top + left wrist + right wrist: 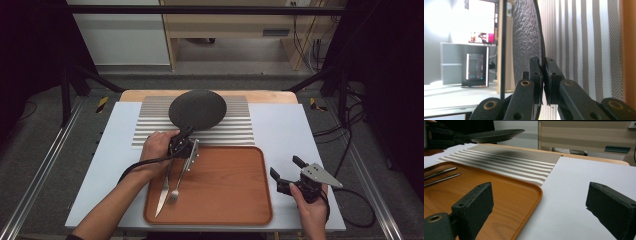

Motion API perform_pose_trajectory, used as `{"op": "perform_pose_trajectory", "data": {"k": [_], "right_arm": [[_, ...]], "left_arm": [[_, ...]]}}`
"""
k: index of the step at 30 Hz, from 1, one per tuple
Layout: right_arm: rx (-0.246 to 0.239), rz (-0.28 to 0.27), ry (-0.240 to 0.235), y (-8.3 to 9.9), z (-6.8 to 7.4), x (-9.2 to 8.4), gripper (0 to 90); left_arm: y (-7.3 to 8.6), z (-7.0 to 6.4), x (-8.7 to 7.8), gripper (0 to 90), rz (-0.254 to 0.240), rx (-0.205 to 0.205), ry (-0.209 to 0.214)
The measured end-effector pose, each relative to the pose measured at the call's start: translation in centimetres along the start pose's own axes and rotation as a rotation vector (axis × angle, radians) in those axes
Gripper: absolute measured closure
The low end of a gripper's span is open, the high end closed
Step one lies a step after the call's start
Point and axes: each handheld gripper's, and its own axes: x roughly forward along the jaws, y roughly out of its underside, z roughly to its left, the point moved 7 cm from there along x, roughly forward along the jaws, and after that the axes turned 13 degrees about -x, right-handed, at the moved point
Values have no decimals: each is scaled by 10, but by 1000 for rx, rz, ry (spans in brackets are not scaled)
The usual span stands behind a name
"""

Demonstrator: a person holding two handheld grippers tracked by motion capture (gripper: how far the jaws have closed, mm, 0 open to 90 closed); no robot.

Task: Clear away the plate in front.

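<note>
high view: left gripper (182,144) pinches rim of dark plate (197,108), held above striped mat (150,125). right gripper (289,172) spread, idle beside tray (230,185). advice: keep plate level, lower slowly onto mat centre.

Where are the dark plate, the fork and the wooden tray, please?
dark plate (197,108), high view, middle of its top face.
fork (177,186), high view, lower handle above the tines.
wooden tray (230,185), high view, bare floor.

A knife (163,189) and fork (175,186) lie side by side at the tray's (235,200) 9 o'clock edge.
</note>
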Motion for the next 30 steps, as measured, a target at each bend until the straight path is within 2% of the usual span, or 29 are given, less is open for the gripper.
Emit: {"op": "perform_pose_trajectory", "data": {"k": [7,12,19,24,30], "right_arm": [[4,-8,0,-2,0,-2,75],[0,-14,0,-3,0,-3,75],[22,-16,-15,3,-1,-5,75],[40,-37,-23,2,-3,-7,75],[43,-37,-15,3,-3,-9,75]], "left_arm": [[-14,0,-31,858,-40,-23,-31],[-23,-5,-53,857,-48,14,-43],[-34,-11,-74,857,-50,22,-56],[-39,-17,-85,856,-51,29,-59],[-44,-27,-95,856,-61,23,-43]]}}
